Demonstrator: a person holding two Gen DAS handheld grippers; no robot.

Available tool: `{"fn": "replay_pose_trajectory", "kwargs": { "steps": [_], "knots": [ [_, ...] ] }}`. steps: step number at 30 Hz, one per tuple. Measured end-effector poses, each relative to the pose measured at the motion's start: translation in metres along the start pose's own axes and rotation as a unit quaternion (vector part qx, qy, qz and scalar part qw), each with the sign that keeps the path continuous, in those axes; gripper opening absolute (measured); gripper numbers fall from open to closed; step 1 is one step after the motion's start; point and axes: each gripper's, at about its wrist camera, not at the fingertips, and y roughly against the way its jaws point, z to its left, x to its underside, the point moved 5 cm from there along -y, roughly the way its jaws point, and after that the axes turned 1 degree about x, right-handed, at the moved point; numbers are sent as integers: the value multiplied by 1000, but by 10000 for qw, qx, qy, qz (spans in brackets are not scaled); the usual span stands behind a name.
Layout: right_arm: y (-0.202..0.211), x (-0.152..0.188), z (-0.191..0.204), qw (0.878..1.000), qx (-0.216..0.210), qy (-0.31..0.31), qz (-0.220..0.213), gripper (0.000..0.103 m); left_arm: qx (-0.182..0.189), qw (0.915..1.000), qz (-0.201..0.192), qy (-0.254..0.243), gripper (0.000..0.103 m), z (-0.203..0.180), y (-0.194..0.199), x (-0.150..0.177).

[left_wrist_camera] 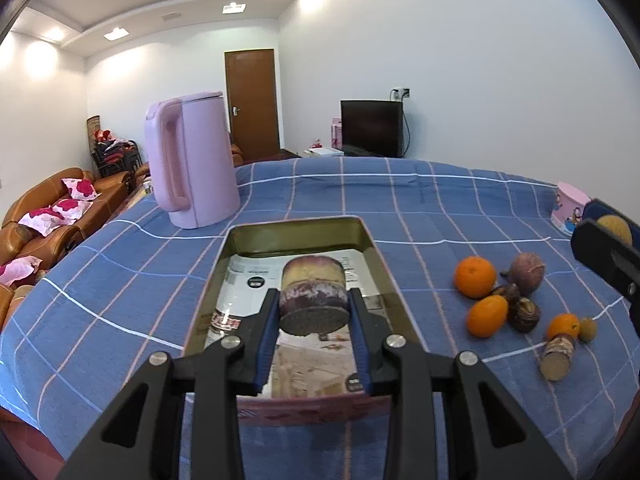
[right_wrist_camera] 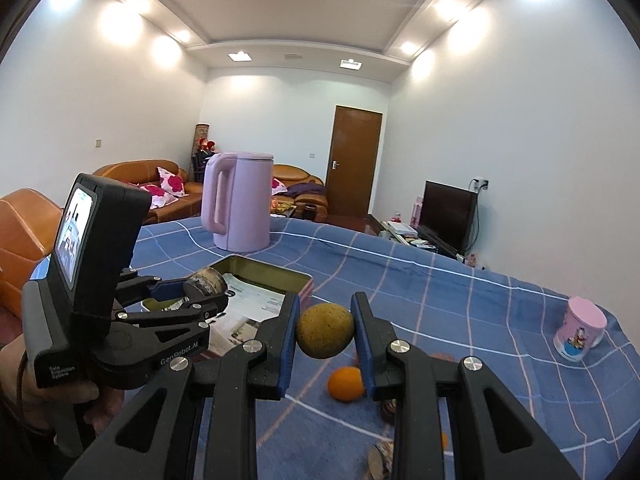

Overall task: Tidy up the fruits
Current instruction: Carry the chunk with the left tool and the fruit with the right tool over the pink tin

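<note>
Left wrist view: your left gripper [left_wrist_camera: 313, 312] was clamped on a sugarcane chunk [left_wrist_camera: 313, 298] above the tin tray [left_wrist_camera: 370, 236]. Your right gripper [right_wrist_camera: 326, 330] gripped a brownish round fruit [right_wrist_camera: 325, 331].

A blue checked tablecloth [left_wrist_camera: 400, 200] covers the table. On it stand a pink kettle [left_wrist_camera: 192, 164] at ten o'clock, a gold tin tray [left_wrist_camera: 240, 236] centrally, a pink cup [left_wrist_camera: 570, 208] and loose fruits [left_wrist_camera: 504, 292] at three o'clock.

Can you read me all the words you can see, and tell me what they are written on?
"GenRobot.AI": on the black left tool's body.
"Data Acquisition System": small, only roughly readable, on that tool's handle.
Printed paper lining the gold rectangular metal tin: print too small and blurred to read.
Pink cartoon cup: pictures only, no readable words.
</note>
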Motion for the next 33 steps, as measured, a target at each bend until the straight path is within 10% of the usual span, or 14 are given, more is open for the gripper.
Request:
{"fn": "replay_pose_trajectory", "kwargs": {
  "steps": [33],
  "knots": [
    [-82, -20, 38, 9983, -537, -109, 219, 28, -329, 9992, 245, -11, 35, 40, -42, -13]
  ]
}}
